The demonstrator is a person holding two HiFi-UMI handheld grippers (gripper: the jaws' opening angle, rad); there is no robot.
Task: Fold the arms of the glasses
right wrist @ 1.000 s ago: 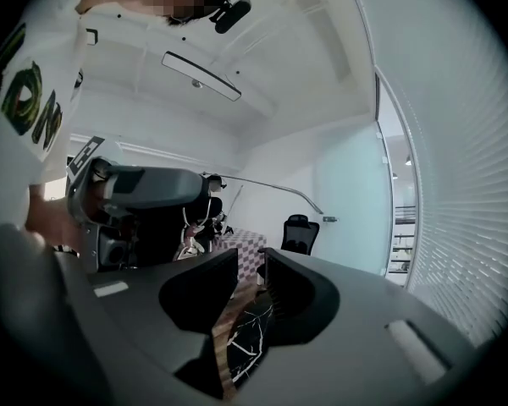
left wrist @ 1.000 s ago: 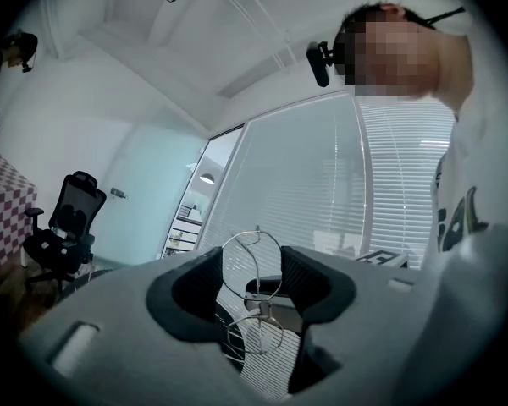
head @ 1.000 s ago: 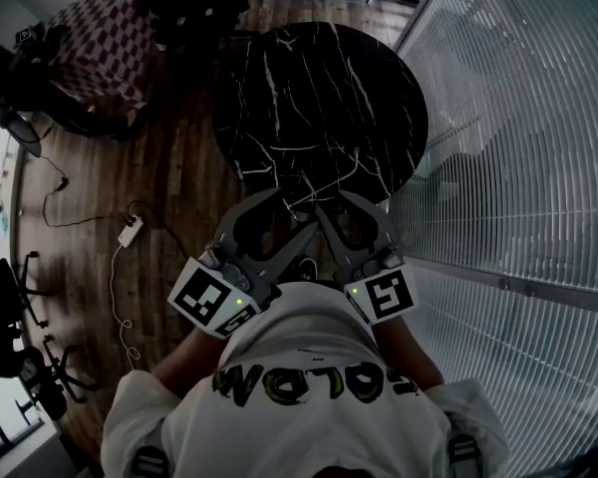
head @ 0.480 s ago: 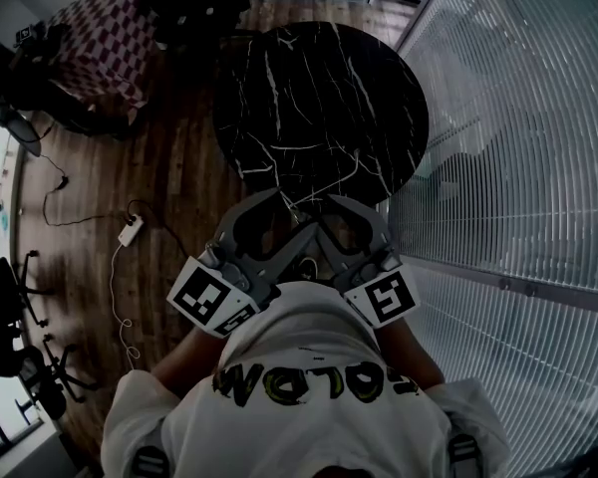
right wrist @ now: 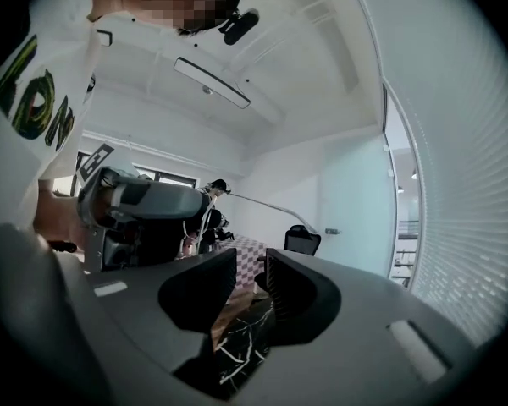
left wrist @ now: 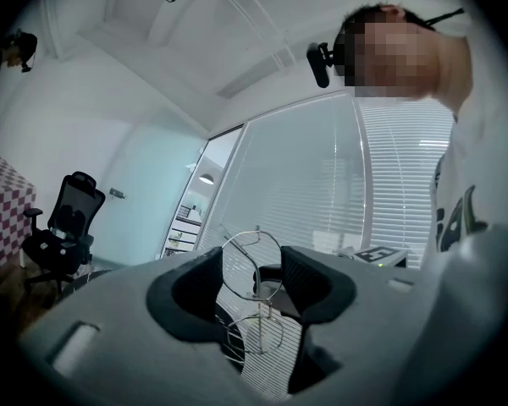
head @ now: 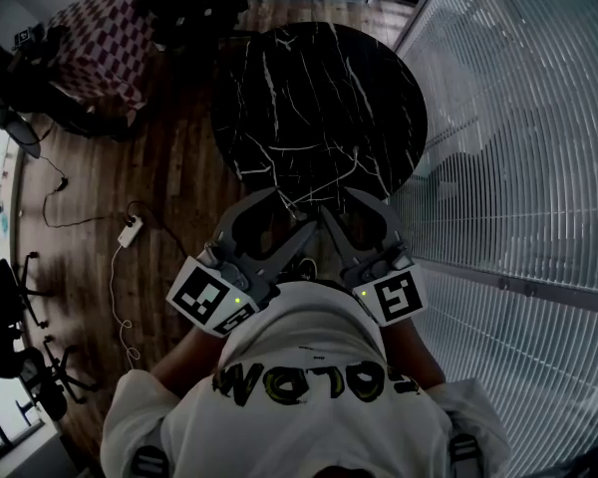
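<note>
Glasses, thin wire w/ 2 round rims, pinched in left gripper.

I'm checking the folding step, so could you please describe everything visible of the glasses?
The glasses are a thin, silvery wire frame with rounded rims; lenses can't be made out. They are held in the air, turned on end with one rim above the other, clamped between the jaws of the left gripper. In the right gripper view one slim arm juts out sideways, apparently unfolded.
</note>
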